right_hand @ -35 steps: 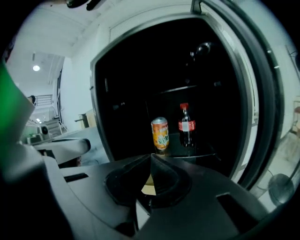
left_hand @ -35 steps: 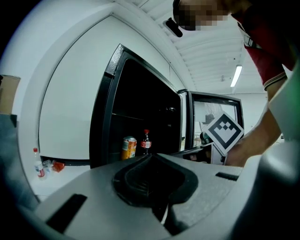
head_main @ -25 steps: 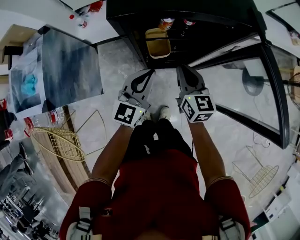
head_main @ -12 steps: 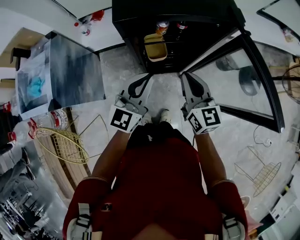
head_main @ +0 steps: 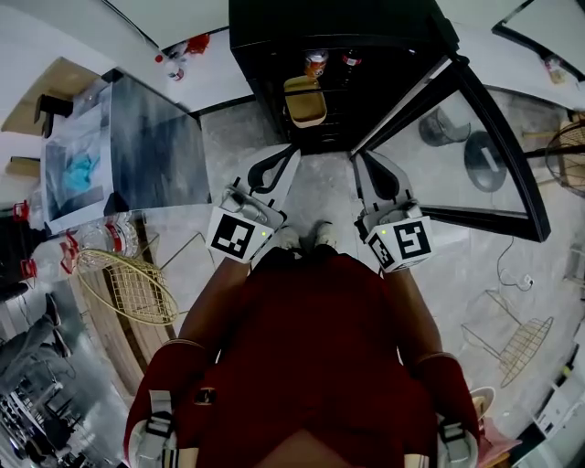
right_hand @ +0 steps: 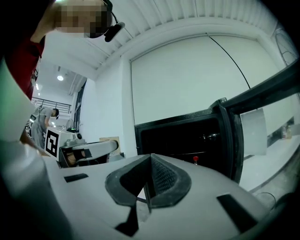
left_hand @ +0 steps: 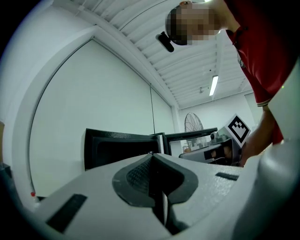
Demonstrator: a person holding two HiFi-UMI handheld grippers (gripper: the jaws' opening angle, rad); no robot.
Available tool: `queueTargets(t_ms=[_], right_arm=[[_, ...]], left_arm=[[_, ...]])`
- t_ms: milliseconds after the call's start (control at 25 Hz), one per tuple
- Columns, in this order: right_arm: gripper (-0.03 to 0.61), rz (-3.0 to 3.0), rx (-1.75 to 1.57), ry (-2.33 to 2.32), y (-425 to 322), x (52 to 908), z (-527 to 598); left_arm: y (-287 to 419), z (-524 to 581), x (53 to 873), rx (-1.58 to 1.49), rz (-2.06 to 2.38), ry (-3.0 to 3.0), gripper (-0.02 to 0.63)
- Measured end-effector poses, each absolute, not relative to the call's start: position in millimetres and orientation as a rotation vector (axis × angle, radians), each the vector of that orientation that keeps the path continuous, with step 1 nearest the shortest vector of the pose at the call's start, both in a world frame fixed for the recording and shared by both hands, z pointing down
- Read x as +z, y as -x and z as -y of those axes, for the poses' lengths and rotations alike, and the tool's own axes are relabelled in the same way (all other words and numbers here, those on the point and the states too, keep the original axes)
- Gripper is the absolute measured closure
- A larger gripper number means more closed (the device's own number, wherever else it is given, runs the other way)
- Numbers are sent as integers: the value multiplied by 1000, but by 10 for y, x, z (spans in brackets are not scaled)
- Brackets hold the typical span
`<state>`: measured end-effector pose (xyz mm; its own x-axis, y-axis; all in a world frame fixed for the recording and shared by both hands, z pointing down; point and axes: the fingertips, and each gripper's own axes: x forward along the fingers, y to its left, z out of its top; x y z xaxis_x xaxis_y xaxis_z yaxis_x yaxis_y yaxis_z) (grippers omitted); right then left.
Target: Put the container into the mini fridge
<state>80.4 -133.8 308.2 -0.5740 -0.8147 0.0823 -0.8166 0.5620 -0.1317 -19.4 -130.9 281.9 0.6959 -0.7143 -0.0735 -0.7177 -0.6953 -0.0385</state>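
Mini fridge (head_main: 338, 23): matte black box, open, with its glass door (head_main: 439, 174) swung out to the right in a black frame. Container (head_main: 304, 101): tan, rounded-rectangular tub with a smooth, plastic-looking surface, sitting on the left side of a shelf inside the fridge. An orange-labelled can (head_main: 316, 62) stands behind it. Floor (head_main: 320, 192) is pale grey and marbled. A dark grey glossy rectangular worktop (head_main: 151, 146) is at left, with a gold wire basket (head_main: 123, 285) nearer the person.

Left claw (head_main: 291, 152) and right claw (head_main: 358, 157) are grey moulded plastic with ribbed dark pads, and each carries a white cube with a black square marker. Both claws point level toward the fridge front. In the left gripper view the left claw (left_hand: 151, 155) has its pads pressed together with nothing between them. The right claw (right_hand: 150, 158) is the same, closed tight and empty.

The container is well apart from both claws. In the head view it lies beyond the tips and between their lines, slightly nearer the left claw. Neither claw touches it.

Versus a second ago, the container has not shifted on its shelf and both claws were closed then too. The fridge looks smaller and sits higher in the frame. The red shirt (head_main: 311, 366) fills more of the view, and the gap between the claw tips and the fridge opening has grown.
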Motion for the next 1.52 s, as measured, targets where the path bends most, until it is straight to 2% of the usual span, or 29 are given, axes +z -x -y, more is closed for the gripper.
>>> queueTargets(t_ms=[400,1520], right_arm=[[581,2810,160,-1474,-787,2797,1180],[581,2794,148,-1443,-749,2864,1112]], left_arm=[[176,1128,2613,96,-1132,2813,607],[137,1068,2625,92,-1106,2810,607]])
